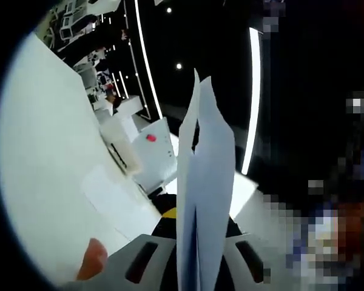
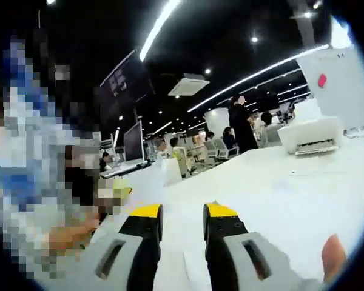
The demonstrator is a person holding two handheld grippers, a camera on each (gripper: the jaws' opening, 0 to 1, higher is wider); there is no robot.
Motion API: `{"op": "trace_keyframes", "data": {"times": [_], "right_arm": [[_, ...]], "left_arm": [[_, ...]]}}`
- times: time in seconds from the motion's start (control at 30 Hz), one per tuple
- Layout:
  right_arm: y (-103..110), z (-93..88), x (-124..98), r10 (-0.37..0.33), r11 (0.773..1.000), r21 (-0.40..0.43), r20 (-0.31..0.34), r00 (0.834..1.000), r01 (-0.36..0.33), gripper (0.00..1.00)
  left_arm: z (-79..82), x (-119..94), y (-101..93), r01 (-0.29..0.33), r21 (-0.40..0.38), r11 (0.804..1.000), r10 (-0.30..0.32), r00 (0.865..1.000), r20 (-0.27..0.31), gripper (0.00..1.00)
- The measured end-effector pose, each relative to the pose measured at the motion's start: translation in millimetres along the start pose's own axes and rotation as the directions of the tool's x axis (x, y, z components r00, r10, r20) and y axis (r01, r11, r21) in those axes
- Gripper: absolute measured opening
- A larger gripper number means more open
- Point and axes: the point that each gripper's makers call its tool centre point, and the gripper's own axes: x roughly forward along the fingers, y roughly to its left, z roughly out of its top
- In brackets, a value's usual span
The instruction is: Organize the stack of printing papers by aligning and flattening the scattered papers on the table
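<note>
White papers (image 1: 203, 200) stood on edge, pinched in left gripper (image 1: 197, 254), lifted off table (image 1: 42, 170) | likely for squaring edges | right gripper (image 2: 182, 224) jaws apart, holding nothing, over table | printer (image 2: 310, 134) well behind

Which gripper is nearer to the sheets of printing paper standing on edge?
Left. The left gripper has its jaws shut on the sheets of printing paper, which rise between them. The right gripper is open over the white table, with nothing between its jaws.
</note>
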Motion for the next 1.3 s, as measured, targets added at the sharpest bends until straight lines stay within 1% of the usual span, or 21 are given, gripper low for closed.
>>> {"op": "trace_keyframes", "data": {"times": [0.03,0.2,0.27,0.3,0.43,0.47,0.5,0.57,0.6,0.67,0.73,0.8,0.83,0.87,0.9,1.0,1.07,1.1,1.17,1.2,1.3], "right_arm": [[-7.1,-1.5,-7.9,-0.025,0.999,-0.044,-0.024,0.999,0.024,0.23],[-13.3,-5.2,-23.2,-0.039,0.999,-0.034,-0.041,0.998,0.038,0.24],[-22.4,-6.7,-29.2,-0.067,0.997,-0.051,-0.052,0.996,0.064,0.24],[-27.7,-8.8,-32.0,-0.089,0.994,-0.076,-0.065,0.994,0.084,0.26],[-41.7,-15.5,-40.1,-0.145,0.984,-0.121,-0.101,0.984,0.133,0.33],[-42.7,-16.0,-40.6,-0.149,0.983,-0.125,-0.104,0.983,0.136,0.34],[-46.6,-22.1,-42.7,-0.170,0.976,-0.159,-0.128,0.977,0.149,0.36],[-47.1,-25.8,-42.8,-0.177,0.972,-0.182,-0.139,0.974,0.151,0.39],[-45.8,-29.4,-41.5,-0.178,0.970,-0.191,-0.141,0.974,0.150,0.43],[-45.6,-35.2,-38.1,-0.178,0.969,-0.201,-0.153,0.972,0.146,0.51],[-38.6,-47.6,-32.2,-0.161,0.972,-0.200,-0.183,0.970,0.124,0.65],[-33.5,-55.2,-25.5,-0.151,0.971,-0.212,-0.188,0.970,0.110,0.81],[-29.4,-59.2,-20.5,-0.137,0.970,-0.227,-0.187,0.973,0.092,0.85],[-24.8,-64.6,-14.8,-0.110,0.966,-0.250,-0.193,0.975,0.060,0.86],[-23.1,-70.6,-10.9,-0.102,0.966,-0.256,-0.210,0.972,0.047,0.86],[-22.3,-90.4,-1.6,-0.092,0.961,-0.276,-0.282,0.955,0.011,0.87],[-21.6,-99.7,3.0,-0.077,0.959,-0.283,-0.315,0.946,-0.016,0.87],[-21.9,-101.7,5.0,-0.070,0.961,-0.274,-0.320,0.945,-0.022,0.86],[-20.8,-102.9,8.7,-0.041,0.970,-0.239,-0.315,0.948,-0.038,0.86],[-22.3,-104.4,9.8,-0.035,0.974,-0.222,-0.322,0.946,-0.040,0.86],[-29.7,-105.4,13.8,-0.046,0.973,-0.230,-0.317,0.947,-0.029,0.86]], "left_arm": [[-1.0,0.0,-0.7,0.001,-0.001,1.000,-0.001,1.000,-0.002,0.06],[-0.1,-1.2,-2.0,0.011,0.002,1.000,-0.011,1.000,-0.010,0.06],[1.7,-2.7,-2.5,0.018,0.000,1.000,-0.018,1.000,-0.007,0.06],[1.1,-2.9,-3.5,0.022,-0.002,1.000,-0.022,1.000,-0.009,0.06],[2.3,-5.2,-4.4,0.027,0.004,1.000,-0.027,0.999,-0.019,0.06],[2.8,-5.7,-4.5,0.027,0.005,1.000,-0.027,0.999,-0.020,0.06],[3.5,-7.9,-6.2,0.033,0.007,0.999,-0.032,0.999,-0.023,0.06],[4.5,-9.6,-8.2,0.041,0.008,0.999,-0.041,0.999,-0.027,0.06],[6.3,-12.0,-9.3,0.047,0.013,0.999,-0.047,0.999,-0.027,0.06],[6.3,-13.3,-12.9,0.062,0.010,0.998,-0.061,0.998,-0.029,0.06],[5.3,-14.7,-15.0,0.068,0.019,0.997,-0.067,0.997,-0.039,0.06],[3.8,-15.5,-17.8,0.077,0.021,0.997,-0.076,0.996,-0.046,0.06],[4.9,-16.0,-17.4,0.079,0.022,0.997,-0.078,0.996,-0.048,0.06],[5.5,-16.2,-17.9,0.084,0.021,0.996,-0.083,0.995,-0.046,0.06],[4.5,-15.9,-18.9,0.088,0.021,0.996,-0.087,0.995,-0.047,0.06],[4.7,-15.5,-19.3,0.090,0.028,0.996,-0.089,0.995,-0.046,0.06],[6.9,-15.6,-18.0,0.090,0.030,0.995,-0.089,0.995,-0.045,0.06],[7.7,-15.6,-17.3,0.089,0.030,0.996,-0.088,0.995,-0.045,0.06],[8.5,-15.5,-17.6,0.094,0.030,0.995,-0.092,0.995,-0.044,0.06],[8.9,-15.5,-17.6,0.095,0.030,0.995,-0.094,0.995,-0.043,0.06],[8.4,-15.2,-18.1,0.097,0.030,0.995,-0.095,0.995,-0.042,0.06]]}}
